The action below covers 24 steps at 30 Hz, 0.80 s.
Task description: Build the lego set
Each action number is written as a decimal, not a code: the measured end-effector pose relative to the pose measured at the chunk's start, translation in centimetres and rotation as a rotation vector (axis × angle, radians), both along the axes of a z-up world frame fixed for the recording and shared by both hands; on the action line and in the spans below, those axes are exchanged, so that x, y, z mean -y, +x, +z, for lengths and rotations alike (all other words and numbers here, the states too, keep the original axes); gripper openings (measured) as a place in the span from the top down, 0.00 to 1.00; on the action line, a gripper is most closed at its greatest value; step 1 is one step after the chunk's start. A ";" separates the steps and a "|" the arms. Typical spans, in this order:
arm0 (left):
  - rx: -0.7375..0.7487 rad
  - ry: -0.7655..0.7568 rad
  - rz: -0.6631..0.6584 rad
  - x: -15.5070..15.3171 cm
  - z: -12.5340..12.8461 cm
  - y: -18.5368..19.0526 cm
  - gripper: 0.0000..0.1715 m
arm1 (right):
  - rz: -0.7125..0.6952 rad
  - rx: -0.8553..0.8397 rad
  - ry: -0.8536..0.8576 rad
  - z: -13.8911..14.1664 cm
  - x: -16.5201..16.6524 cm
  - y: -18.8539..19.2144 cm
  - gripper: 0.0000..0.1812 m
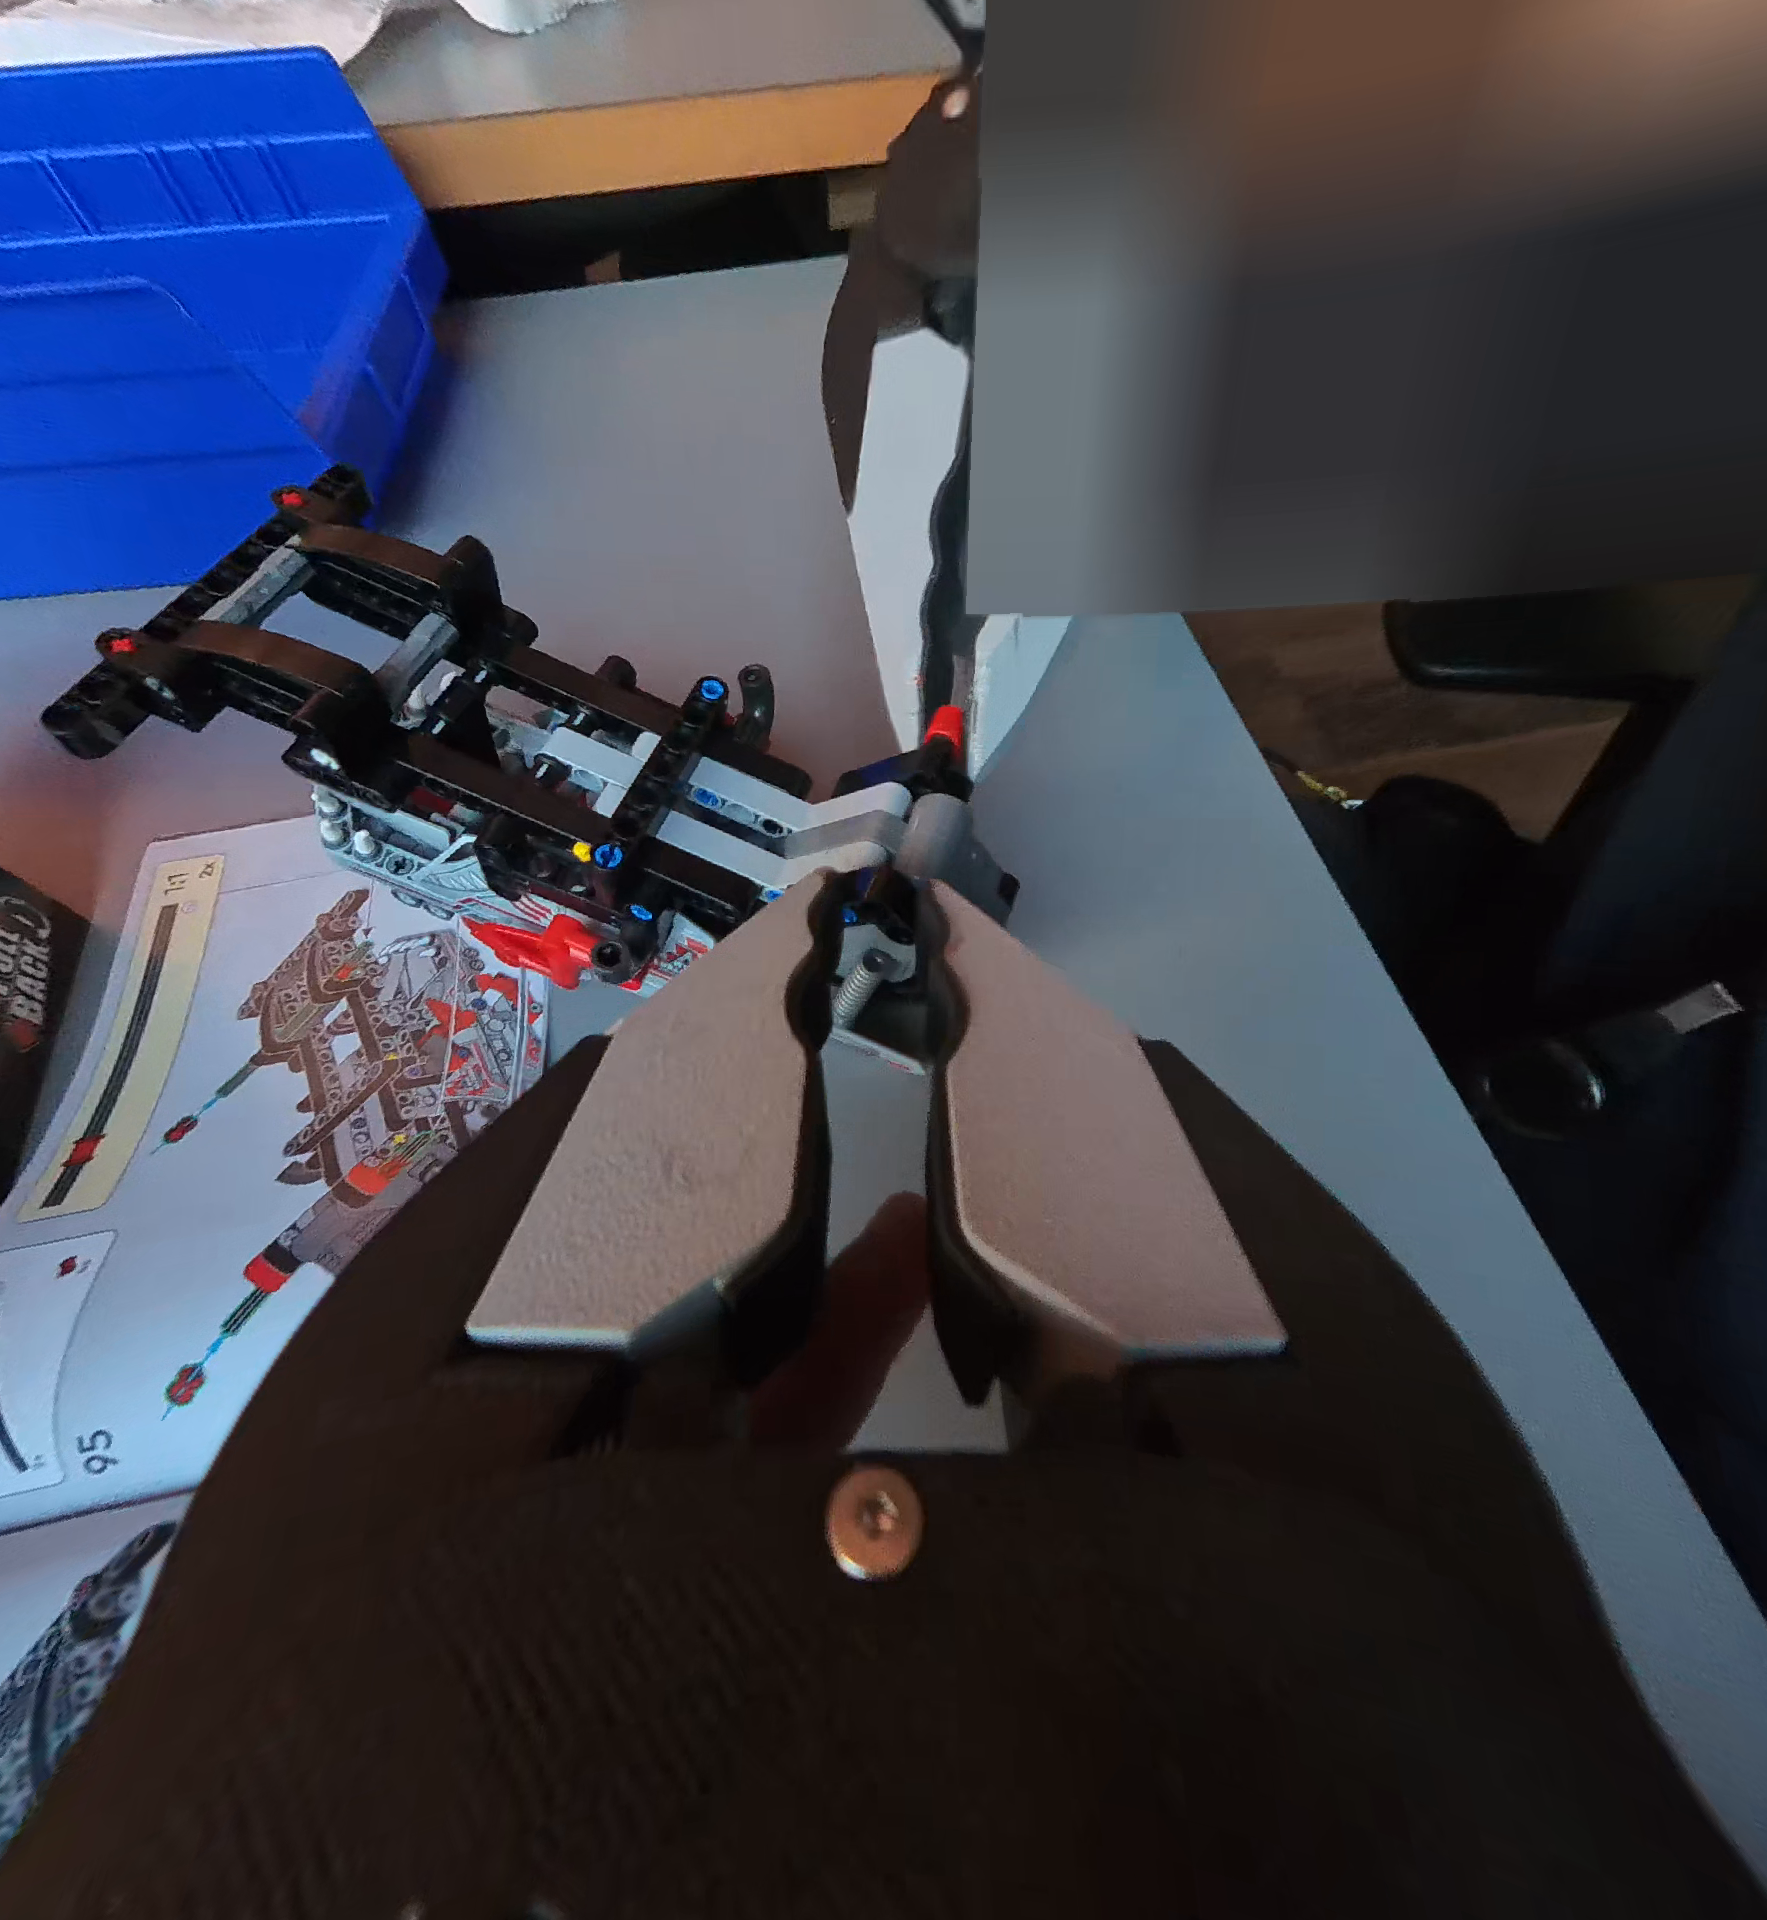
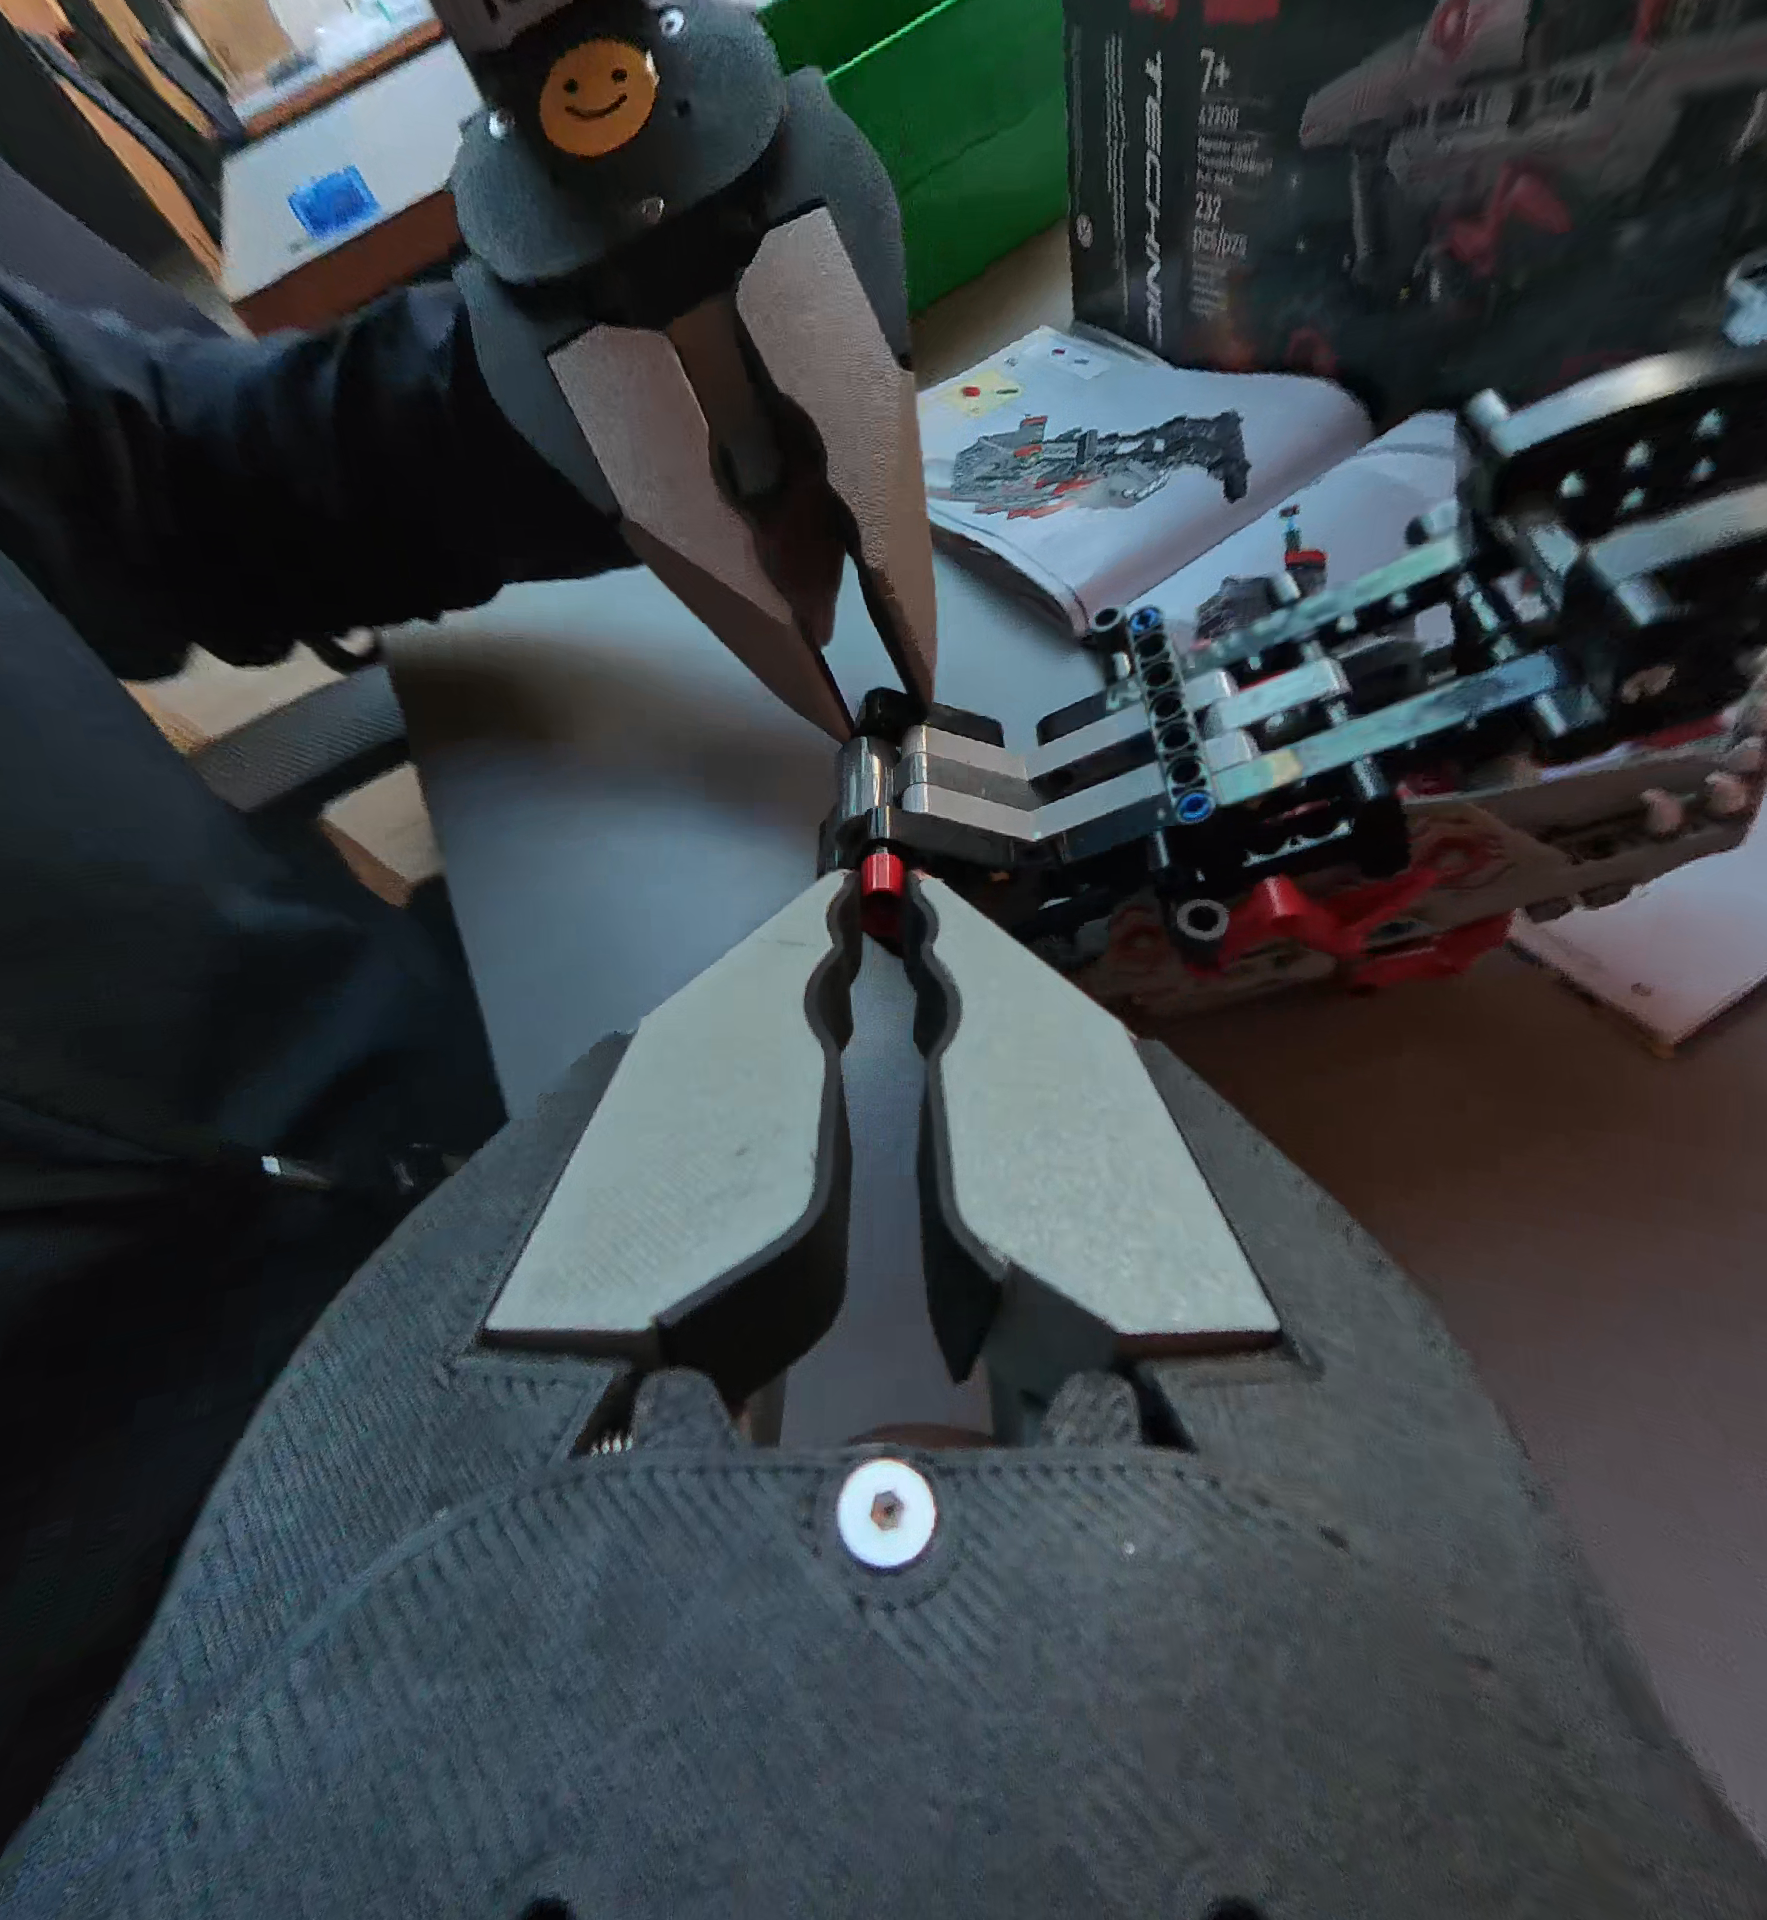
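Observation:
The half-built black and grey lego vehicle (image 1: 505, 748) lies on the grey table (image 1: 671, 436), partly over the open instruction booklet (image 1: 235, 1039). My left gripper (image 1: 874, 909) is shut on a black part at the vehicle's narrow grey front end. In the right wrist view the left gripper (image 2: 891, 712) comes down from above onto that same end of the vehicle (image 2: 1274, 748). My right gripper (image 2: 884, 896) is shut on a small red bush (image 2: 881, 881) that sticks out of that front end, just under a dark grey cylinder. The red bush (image 1: 943, 724) also shows in the left wrist view.
A blue bin (image 1: 131, 312) stands behind the vehicle. The dark set box (image 2: 1378, 156) and a green bin (image 2: 941, 125) stand behind the booklet (image 2: 1118, 457). A person's dark sleeve (image 2: 235, 468) reaches in from the left. The table's edge (image 1: 1378, 1039) runs close by, with a chair beyond.

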<state>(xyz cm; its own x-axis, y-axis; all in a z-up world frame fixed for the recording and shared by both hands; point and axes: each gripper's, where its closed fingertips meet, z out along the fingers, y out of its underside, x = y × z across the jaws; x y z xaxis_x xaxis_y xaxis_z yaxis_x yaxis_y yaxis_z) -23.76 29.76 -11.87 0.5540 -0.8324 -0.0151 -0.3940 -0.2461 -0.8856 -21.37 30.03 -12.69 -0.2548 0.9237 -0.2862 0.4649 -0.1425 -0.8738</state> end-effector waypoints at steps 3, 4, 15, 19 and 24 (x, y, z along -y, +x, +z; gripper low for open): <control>0.030 -0.001 0.006 0.0 0.1 0.1 0.95 | 0.018 0.049 -0.169 0.1 0.1 0.1 0.98; 0.034 0.005 0.009 0.0 0.2 0.1 0.96 | 0.023 0.061 -0.230 0.1 0.1 0.0 0.98; 0.037 0.025 0.037 -0.2 1.2 -1.0 0.95 | 0.002 0.046 -0.405 0.2 -0.5 -0.1 0.91; 0.014 -0.053 0.026 0.5 -0.4 -1.1 0.87 | -0.021 0.008 -0.406 0.4 -0.6 0.3 0.93; 0.046 -0.092 0.037 0.3 -1.1 -0.5 0.88 | -0.039 -0.029 -0.420 0.8 -1.4 0.6 0.93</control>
